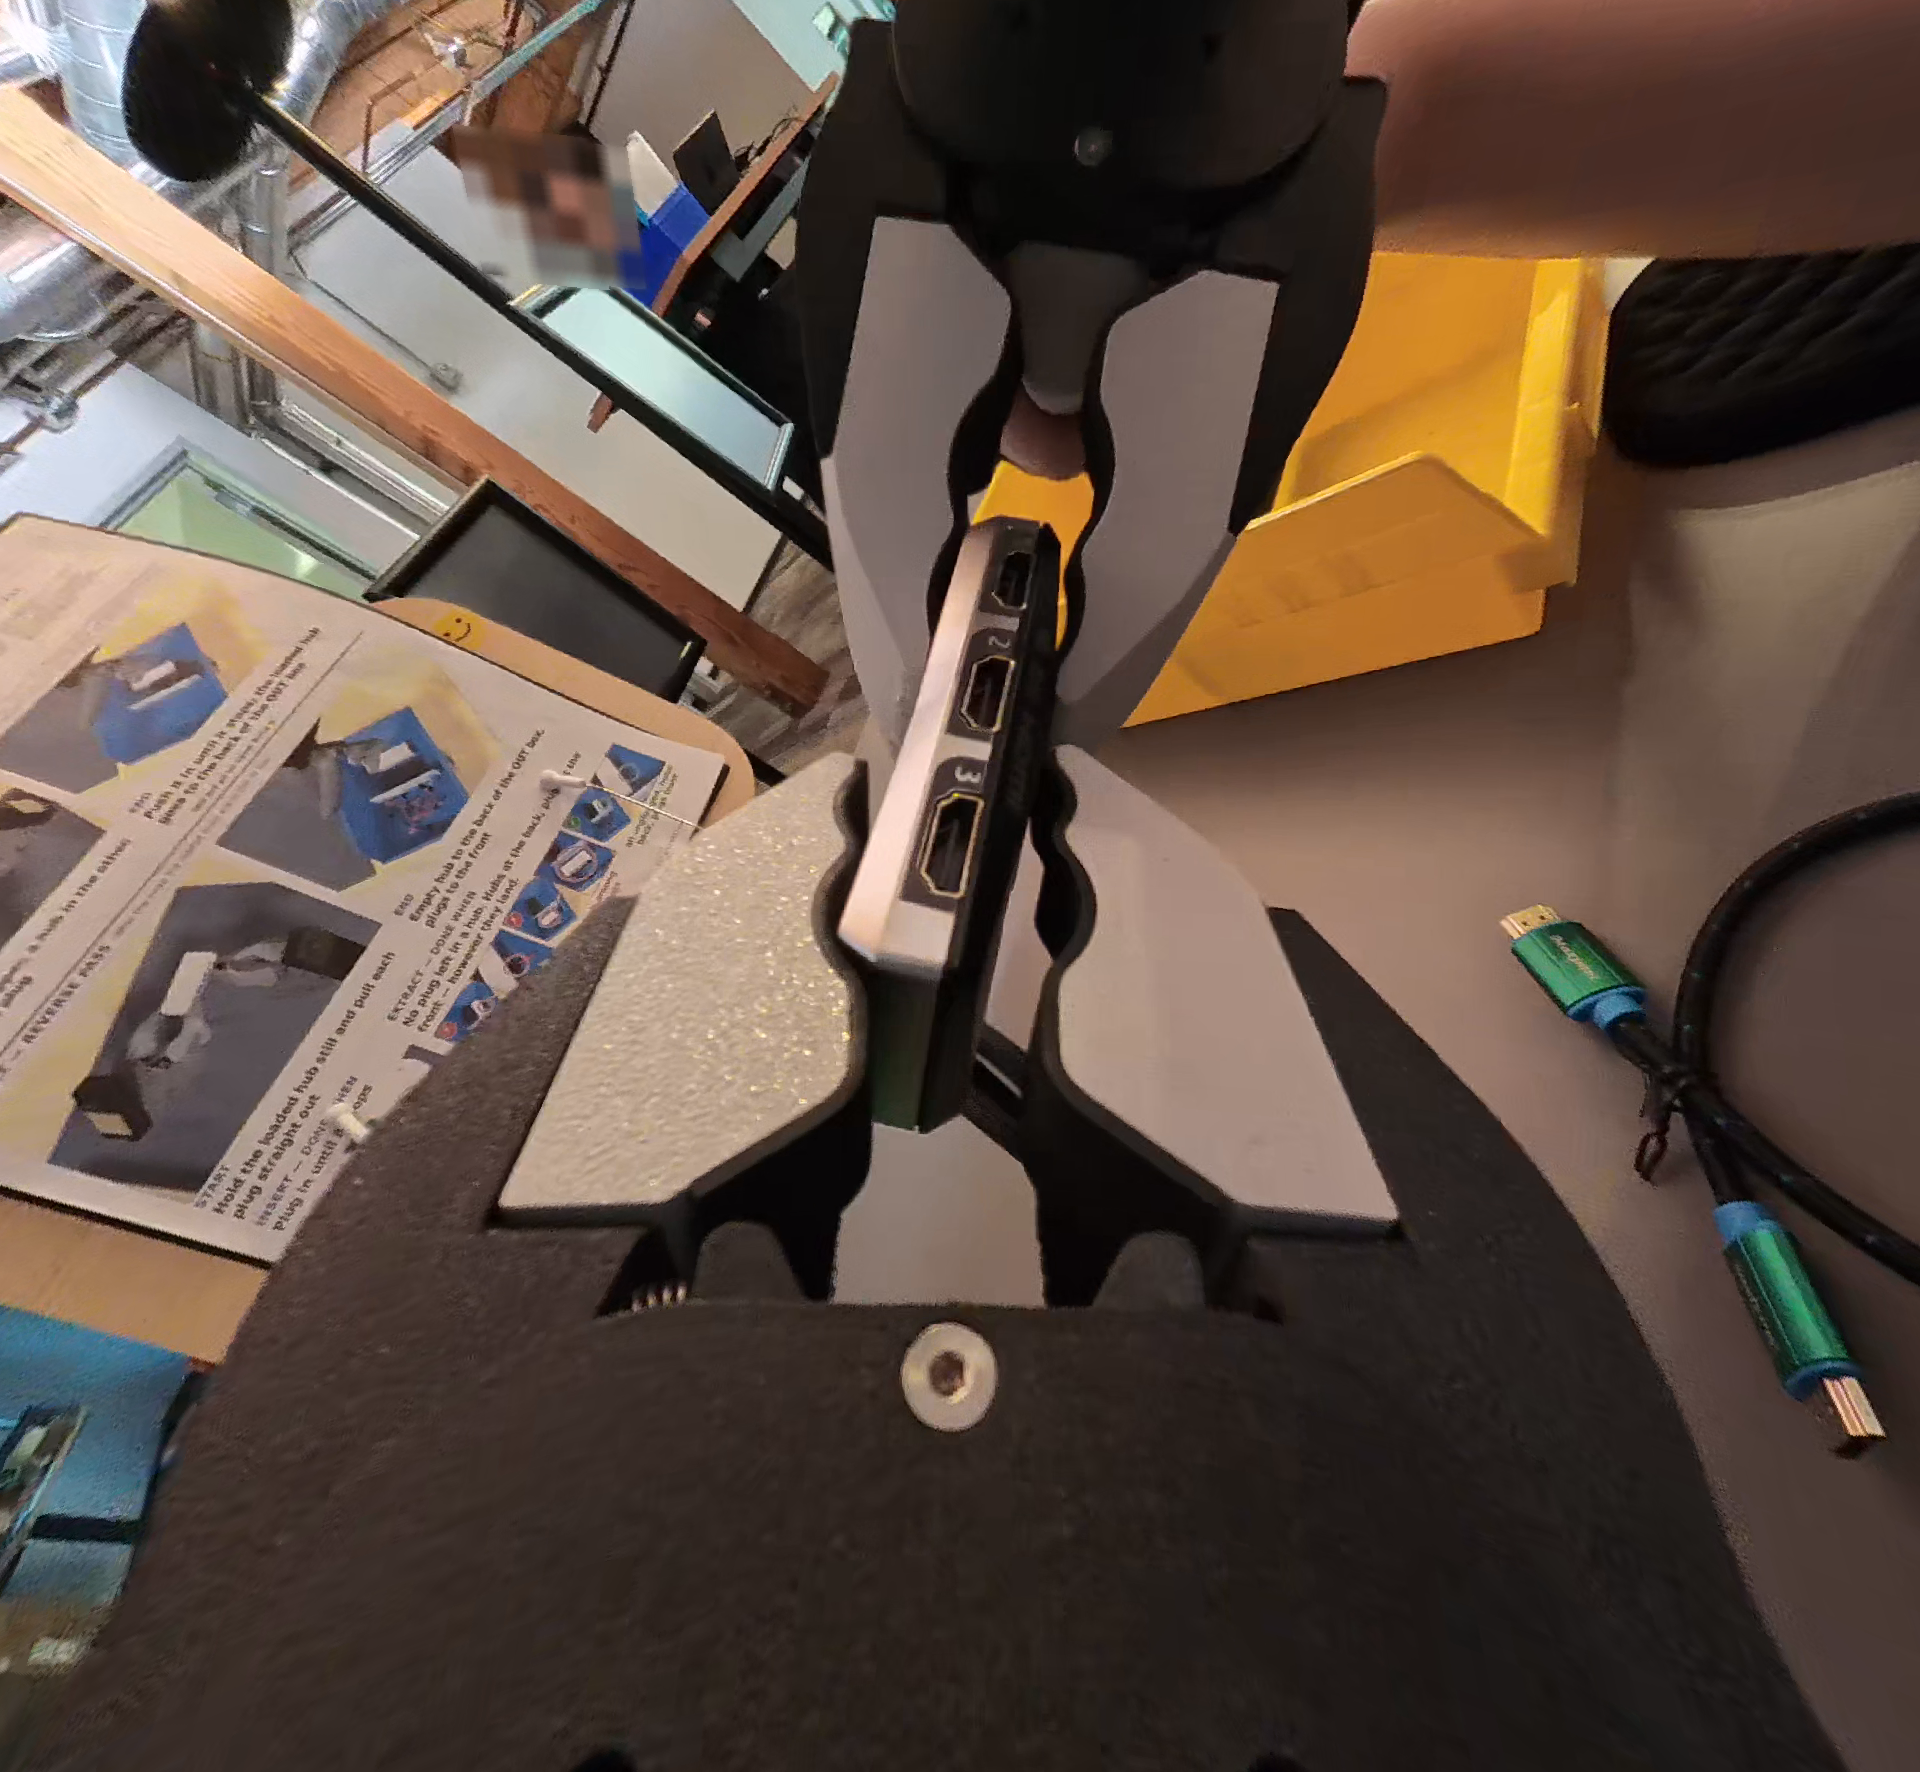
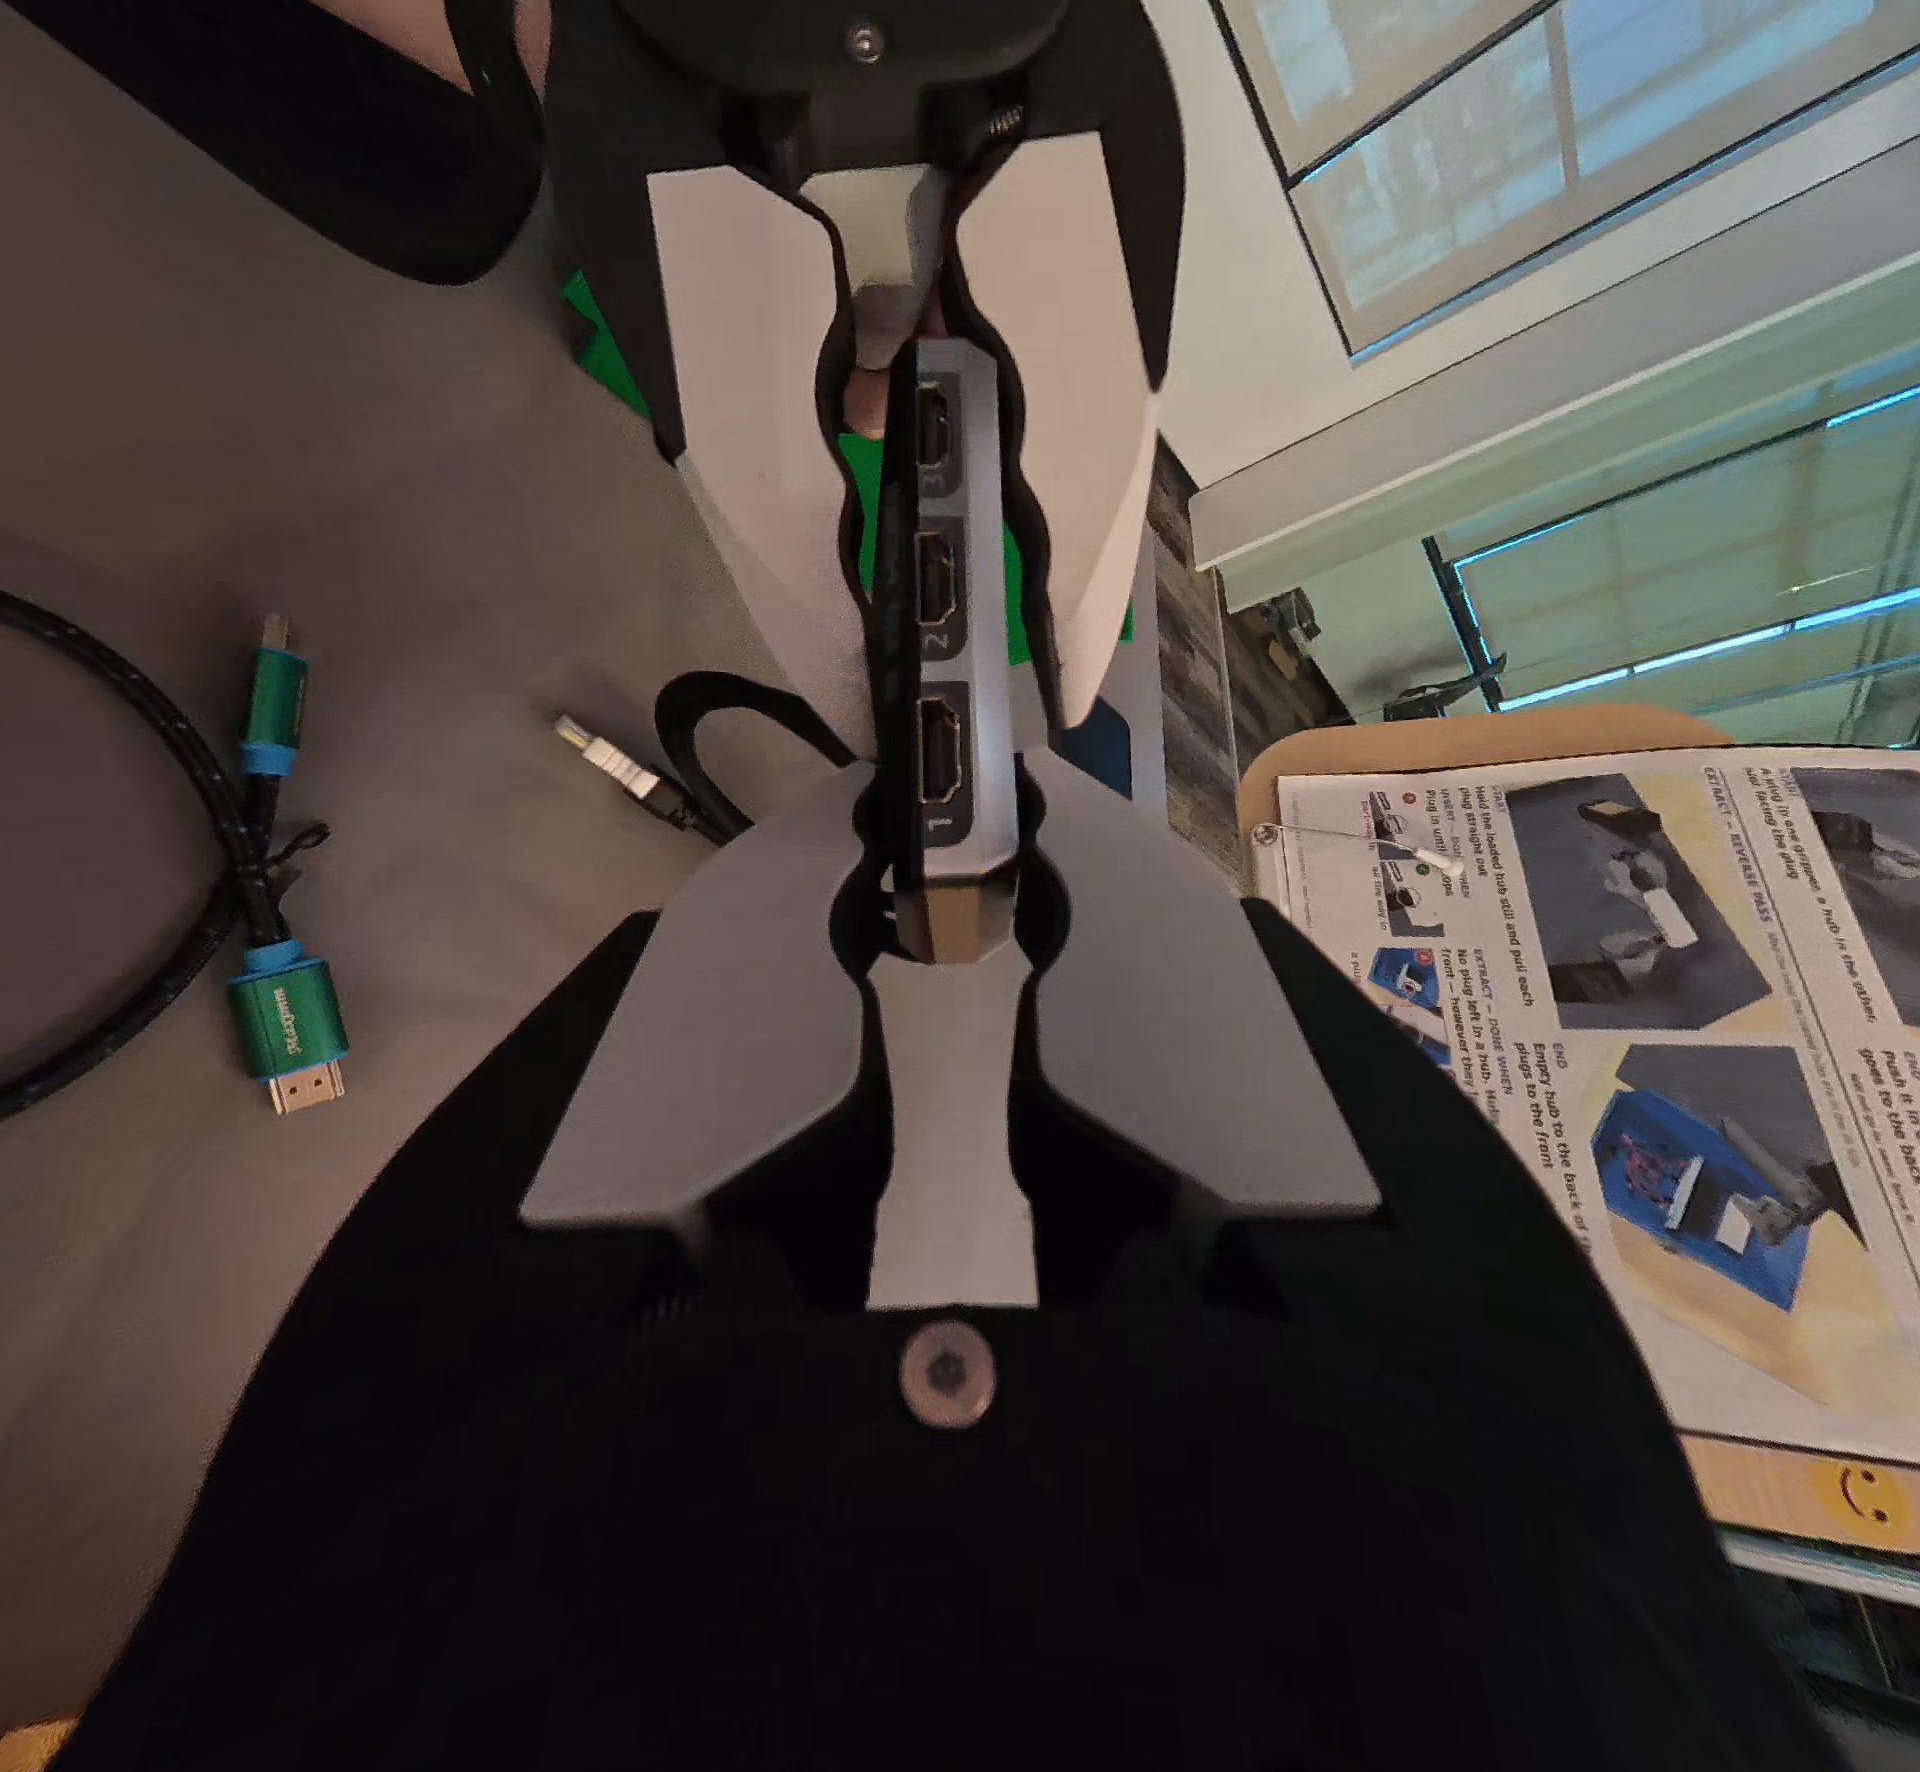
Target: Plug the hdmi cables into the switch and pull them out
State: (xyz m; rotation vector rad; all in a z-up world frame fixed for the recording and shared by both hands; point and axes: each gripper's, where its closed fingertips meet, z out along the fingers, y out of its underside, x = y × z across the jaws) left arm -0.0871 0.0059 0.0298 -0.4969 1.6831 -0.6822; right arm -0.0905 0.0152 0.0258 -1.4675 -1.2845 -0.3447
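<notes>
A slim grey-and-black HDMI switch with three empty numbered ports is held in the air between both grippers. My left gripper is shut on its end by port three. My right gripper is shut on the opposite end by port one. Each gripper shows facing the other: the right gripper and the left gripper. A black braided HDMI cable with two green plugs lies loose on the grey table. A second black cable with a pale plug lies under the switch.
A yellow bin stands behind the grippers. A printed instruction sheet lies on a wooden board beside the grey table. A black padded object sits at the far right. A person's forearm reaches in above. My left and right fingertips are right by each other.
</notes>
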